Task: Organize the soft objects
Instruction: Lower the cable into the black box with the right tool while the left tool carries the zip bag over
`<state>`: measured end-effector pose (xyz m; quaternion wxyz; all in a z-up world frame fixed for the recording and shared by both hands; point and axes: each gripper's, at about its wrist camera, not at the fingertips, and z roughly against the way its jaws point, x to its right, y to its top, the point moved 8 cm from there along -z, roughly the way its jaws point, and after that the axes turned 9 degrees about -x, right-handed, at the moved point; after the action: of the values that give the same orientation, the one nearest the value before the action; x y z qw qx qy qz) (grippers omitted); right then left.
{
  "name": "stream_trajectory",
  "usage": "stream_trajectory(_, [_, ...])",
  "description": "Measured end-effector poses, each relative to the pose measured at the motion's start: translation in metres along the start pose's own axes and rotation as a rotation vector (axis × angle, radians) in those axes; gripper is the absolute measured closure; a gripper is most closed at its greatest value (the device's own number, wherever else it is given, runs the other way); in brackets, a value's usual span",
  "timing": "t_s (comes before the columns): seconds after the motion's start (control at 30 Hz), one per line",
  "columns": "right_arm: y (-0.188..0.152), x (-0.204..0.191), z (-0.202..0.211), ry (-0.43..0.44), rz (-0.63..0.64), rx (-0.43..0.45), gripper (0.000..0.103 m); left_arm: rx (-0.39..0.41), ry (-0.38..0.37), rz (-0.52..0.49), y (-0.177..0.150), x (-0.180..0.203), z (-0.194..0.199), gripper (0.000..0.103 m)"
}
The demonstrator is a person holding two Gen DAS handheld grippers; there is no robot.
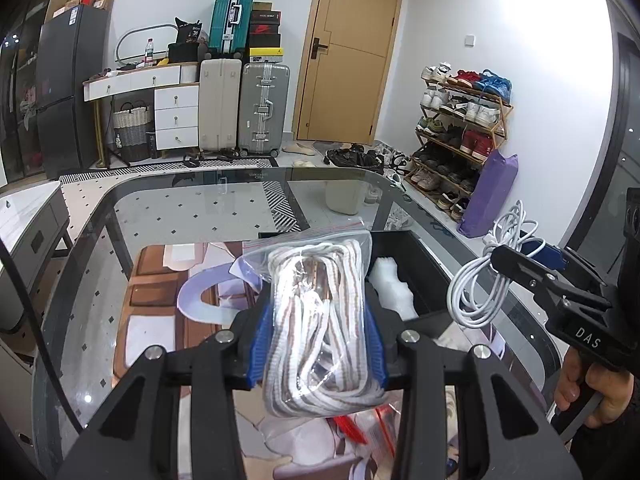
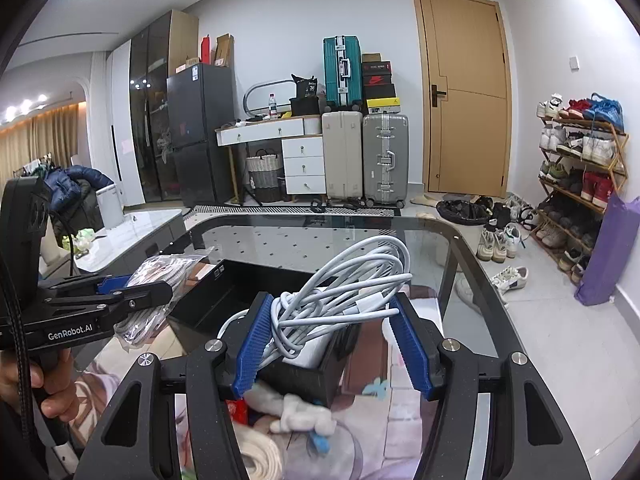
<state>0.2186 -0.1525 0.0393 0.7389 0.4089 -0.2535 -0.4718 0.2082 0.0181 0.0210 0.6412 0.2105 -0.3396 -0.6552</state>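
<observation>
Glass table (image 1: 100, 240) carries black organizer box (image 1: 424, 256), white foam piece (image 1: 390, 286) inside

Left gripper (image 1: 318, 344) clamped on zip bag of striped laces (image 1: 320, 320), held above table beside box; bag long axis runs away from camera, slightly tilted

Right gripper (image 2: 334, 344) pinching coiled white charging cable (image 2: 344, 292) over box; loops fan upward, no clear axis

Risk, judged: slick bag may slide through pads; loose cable loops may spill over box wall on release

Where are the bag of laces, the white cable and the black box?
bag of laces (image 1: 320, 320), left wrist view, middle of the bundle.
white cable (image 2: 352, 288), right wrist view, coil's middle.
black box (image 1: 424, 268), left wrist view, inner wall.
</observation>
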Motion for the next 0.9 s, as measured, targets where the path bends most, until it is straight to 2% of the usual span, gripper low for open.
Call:
stream_trajectory(0.53, [0.021, -0.018, -0.066, -0.043, 0.084, -0.049, 0.043, -0.018, 0.010, -0.036, 0.021, 0.001, -0.039, 0.064])
stream_trajectory(0.9, [0.018, -0.034, -0.105, -0.015, 0.136, -0.112, 0.043, -0.043, 0.007, -0.076, 0.029, 0.002, -0.060, 0.064])
